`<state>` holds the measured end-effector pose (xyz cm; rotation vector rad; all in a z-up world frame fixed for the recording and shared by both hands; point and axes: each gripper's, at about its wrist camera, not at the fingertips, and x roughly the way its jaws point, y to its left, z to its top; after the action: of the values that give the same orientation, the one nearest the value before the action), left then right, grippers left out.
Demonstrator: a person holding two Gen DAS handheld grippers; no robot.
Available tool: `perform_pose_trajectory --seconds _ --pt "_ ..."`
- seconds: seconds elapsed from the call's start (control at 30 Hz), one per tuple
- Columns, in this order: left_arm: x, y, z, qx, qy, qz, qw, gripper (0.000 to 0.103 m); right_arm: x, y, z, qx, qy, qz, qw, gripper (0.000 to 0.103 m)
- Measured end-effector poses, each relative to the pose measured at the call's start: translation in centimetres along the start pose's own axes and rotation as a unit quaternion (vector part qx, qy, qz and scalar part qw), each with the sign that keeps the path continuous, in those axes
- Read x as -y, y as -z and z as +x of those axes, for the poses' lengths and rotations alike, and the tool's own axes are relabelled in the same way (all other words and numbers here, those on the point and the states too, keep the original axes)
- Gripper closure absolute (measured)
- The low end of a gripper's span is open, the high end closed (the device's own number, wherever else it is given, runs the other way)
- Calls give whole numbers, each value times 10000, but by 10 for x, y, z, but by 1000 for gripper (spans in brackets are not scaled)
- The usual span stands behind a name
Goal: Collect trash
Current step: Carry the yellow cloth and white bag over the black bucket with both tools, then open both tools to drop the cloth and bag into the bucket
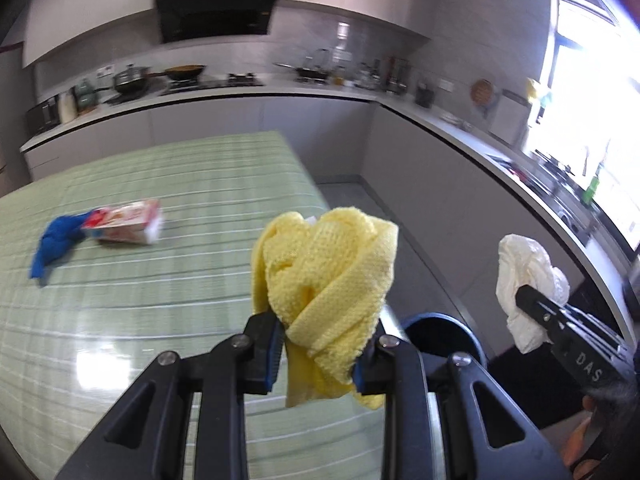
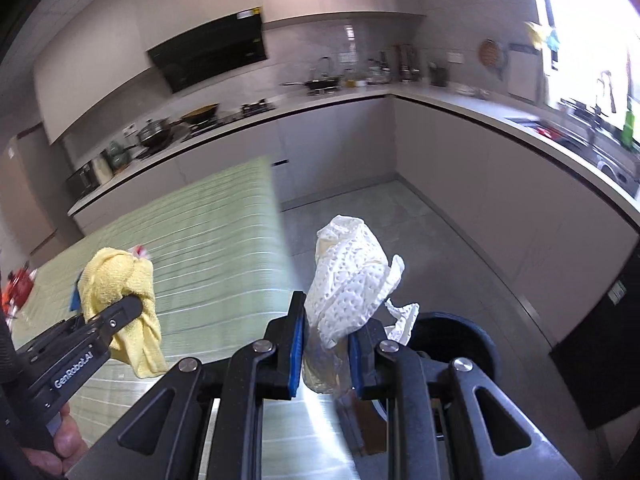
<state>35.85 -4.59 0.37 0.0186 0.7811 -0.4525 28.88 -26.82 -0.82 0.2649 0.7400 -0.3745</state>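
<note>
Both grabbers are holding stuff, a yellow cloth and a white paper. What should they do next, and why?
Probably carry the right gripper a bit further over the dark bin and let go there. It is shut on the crumpled paper towel, and the bin's open mouth sits just beyond it, beside the table. The left gripper, shut on the yellow cloth, can follow.

Strong daylight enters from the window (image 1: pixel 592 92) at the upper right of both views and is blown out white. The glossy table (image 1: pixel 140 320) shows glare low in the frame. Background is motion-blurred; fisheye bends the edges, corners dark.
</note>
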Motion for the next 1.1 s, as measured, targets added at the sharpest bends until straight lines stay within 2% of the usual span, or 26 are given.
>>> perform_pose_trajectory --seconds 0.1,0.23,0.37,0.5,0.67,0.93,1.03,1.1 --pt "22 5 11 2 212 215 9995 75 27 9 -1 -16 238 183 9995 83" --pt "52 13 27 -314 458 337 9979 75 66 25 3 -232 449 386 9980 83" --pt "89 18 37 -497 488 479 9964 75 95 31 18 -422 354 573 9968 83" --pt "130 23 60 -678 415 323 9963 75 127 27 44 -647 184 464 9967 82" --pt "169 43 94 -1010 92 196 9947 74 159 30 75 -959 -42 108 9953 82" --pt "191 71 144 -1625 -468 48 9856 69 185 39 126 -1394 -412 -375 9887 82" --pt "194 76 156 -1787 -624 -25 9819 63 189 42 144 -1562 -497 -530 9851 81" --pt "197 77 160 -1828 -748 -31 9803 53 195 43 155 -1632 -517 -565 9836 76"
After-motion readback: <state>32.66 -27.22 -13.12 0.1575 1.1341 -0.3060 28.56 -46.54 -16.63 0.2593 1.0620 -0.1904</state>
